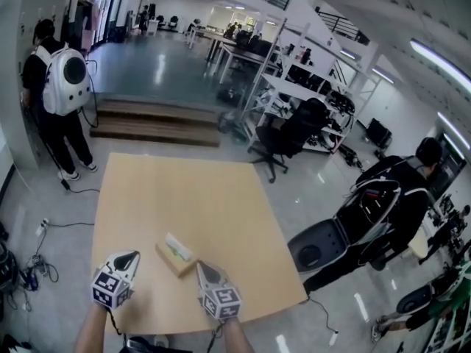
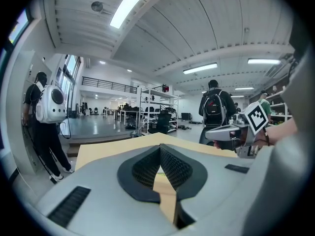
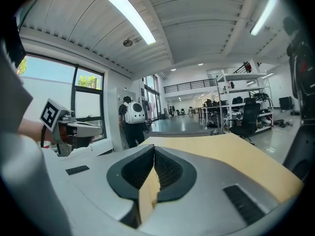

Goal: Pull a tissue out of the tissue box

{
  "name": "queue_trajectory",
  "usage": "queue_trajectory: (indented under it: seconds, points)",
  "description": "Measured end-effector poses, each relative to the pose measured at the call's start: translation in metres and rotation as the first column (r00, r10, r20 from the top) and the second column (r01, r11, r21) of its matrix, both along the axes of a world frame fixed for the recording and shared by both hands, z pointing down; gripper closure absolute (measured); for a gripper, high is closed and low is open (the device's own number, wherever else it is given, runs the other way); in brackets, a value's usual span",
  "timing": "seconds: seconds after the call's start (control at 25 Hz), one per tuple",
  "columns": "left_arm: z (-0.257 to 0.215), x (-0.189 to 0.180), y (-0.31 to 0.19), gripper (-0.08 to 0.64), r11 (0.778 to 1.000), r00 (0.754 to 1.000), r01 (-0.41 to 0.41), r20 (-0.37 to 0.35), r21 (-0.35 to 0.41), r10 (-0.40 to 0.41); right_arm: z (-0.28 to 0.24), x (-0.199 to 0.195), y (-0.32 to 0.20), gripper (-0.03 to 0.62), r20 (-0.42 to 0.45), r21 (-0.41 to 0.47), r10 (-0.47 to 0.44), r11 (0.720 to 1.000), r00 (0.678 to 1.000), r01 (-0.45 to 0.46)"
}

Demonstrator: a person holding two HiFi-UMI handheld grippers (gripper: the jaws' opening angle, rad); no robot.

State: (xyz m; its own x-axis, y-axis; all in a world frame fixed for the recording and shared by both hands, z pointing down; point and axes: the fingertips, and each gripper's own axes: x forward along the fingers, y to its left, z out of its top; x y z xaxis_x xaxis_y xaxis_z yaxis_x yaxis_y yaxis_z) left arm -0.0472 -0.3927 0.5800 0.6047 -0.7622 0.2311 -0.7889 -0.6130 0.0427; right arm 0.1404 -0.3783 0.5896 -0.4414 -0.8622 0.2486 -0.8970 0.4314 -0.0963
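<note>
A tan tissue box [image 1: 176, 255] with a white tissue poking from its top lies on the wooden table [image 1: 199, 204], near the front edge. My left gripper [image 1: 134, 255] hovers just left of the box, its jaws closed together with nothing between them. My right gripper [image 1: 199, 265] sits at the box's near right corner, jaws likewise shut and empty. In the left gripper view the left gripper [image 2: 160, 148] points across the table, with the right gripper [image 2: 241, 128] off to its right. The right gripper [image 3: 154, 148] view shows the left gripper [image 3: 74, 129] at its left.
A person with a white backpack [image 1: 62, 87] stands beyond the table's far left corner. Another person with a black backpack [image 1: 401, 197] bends over an open case [image 1: 316, 248] on the floor to the right. An office chair [image 1: 294, 134] and steps [image 1: 158, 120] lie beyond the table.
</note>
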Motion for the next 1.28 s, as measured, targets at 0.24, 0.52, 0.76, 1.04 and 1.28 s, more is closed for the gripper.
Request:
queue_trajectory:
  seconds: [0.24,0.52,0.76,1.04,1.28]
  points:
    - [0.012,0.003,-0.010,0.552,1.000,1.000,0.014,0.007,-0.010,-0.014,0.019,-0.006,-0.012,0.485,0.005,-0.034,-0.069,0.997,0.998,0.069]
    - [0.025,0.000,-0.023,0.552,0.999,0.999,0.033,0.017,-0.034,-0.033,0.048,-0.004,-0.030,0.422,-0.009,-0.085,-0.061,0.995,0.998,0.060]
    - [0.032,0.009,-0.041,0.552,0.999,0.999,0.038,0.005,-0.022,-0.038,0.067,0.005,-0.049,0.422,-0.058,-0.101,-0.052,0.994,0.997,0.046]
    - [0.035,0.015,-0.047,0.552,0.999,0.999,0.039,-0.026,-0.034,-0.040,0.099,0.011,-0.073,0.422,-0.063,-0.157,-0.037,0.987,0.997,0.027]
    - [0.041,0.003,-0.052,0.552,0.997,0.997,0.066,-0.024,-0.042,-0.067,0.124,0.008,-0.084,0.411,-0.084,-0.190,-0.029,0.982,0.996,0.012]
